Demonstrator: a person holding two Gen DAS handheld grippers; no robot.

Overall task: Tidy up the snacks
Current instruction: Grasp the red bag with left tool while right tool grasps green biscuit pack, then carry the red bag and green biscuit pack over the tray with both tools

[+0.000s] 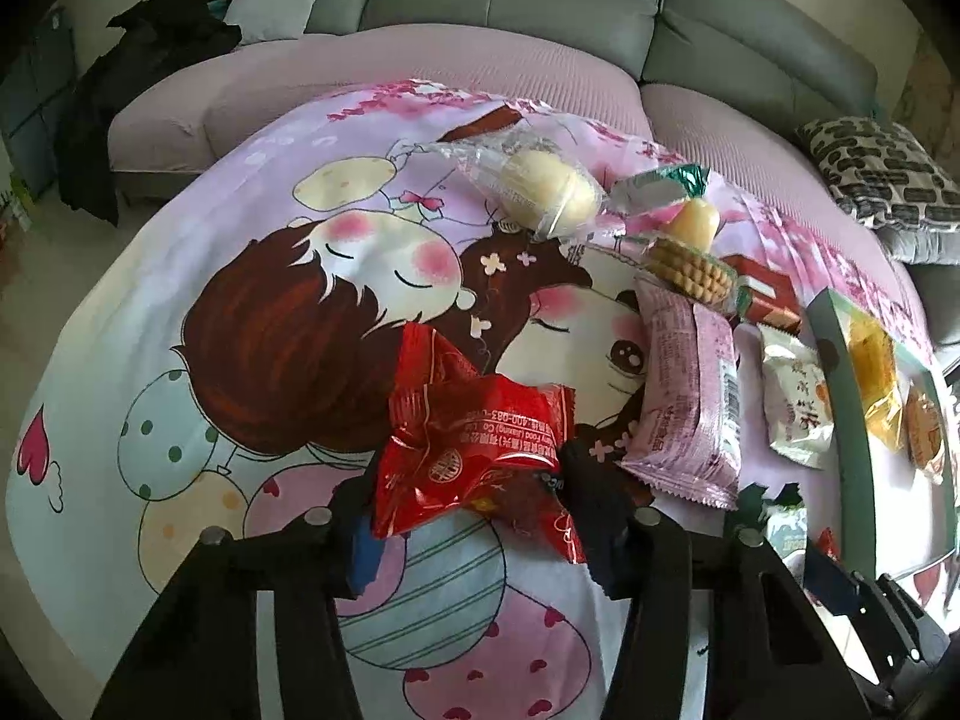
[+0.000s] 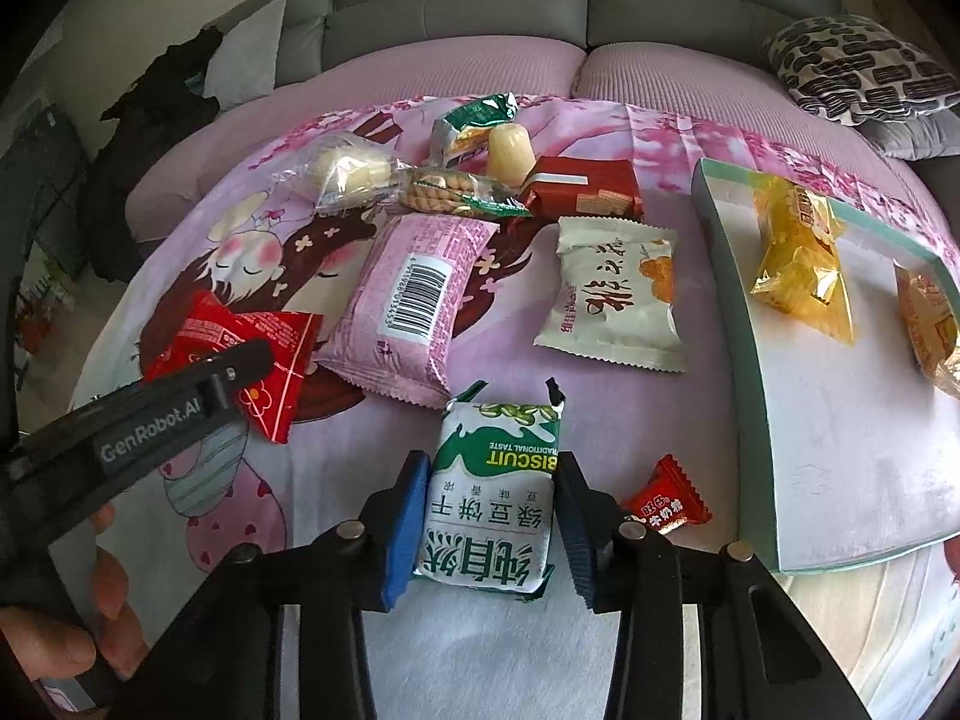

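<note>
Straddling the green-and-white biscuit packet (image 2: 492, 498), the right gripper (image 2: 491, 531) has its blue pads on either side of the pack, touching or nearly touching its edges, so it reads as clenched on it or just about to be; the pack looks flat on the cartoon-printed cloth (image 2: 600, 408), not lifted. The left gripper (image 1: 468, 474) is clamped on the red snack packet (image 1: 474, 438), whose foil crumples and bulges between the jaws, and that packet appears raised a little off the cloth. Both grasps seem meant to carry loose snacks to the teal-rimmed tray (image 2: 738, 312) on the right, where a yellow packet (image 2: 798, 252) and an orange one (image 2: 927, 324) already lie. The biscuit pack is a puffy pillow bag with "BISCUIT" printed upside down toward the camera and a torn-looking top corner. Waiting on the cloth are a pink barcoded packet (image 2: 408, 300), a white packet with black calligraphy (image 2: 612, 294), a small red candy (image 2: 666, 504) beside the right gripper, and a cluster further back: a clear-wrapped bun (image 2: 348, 174), round biscuits (image 2: 444, 192), a jelly cup (image 2: 510, 150) and a red wafer pack (image 2: 582, 186).
</note>
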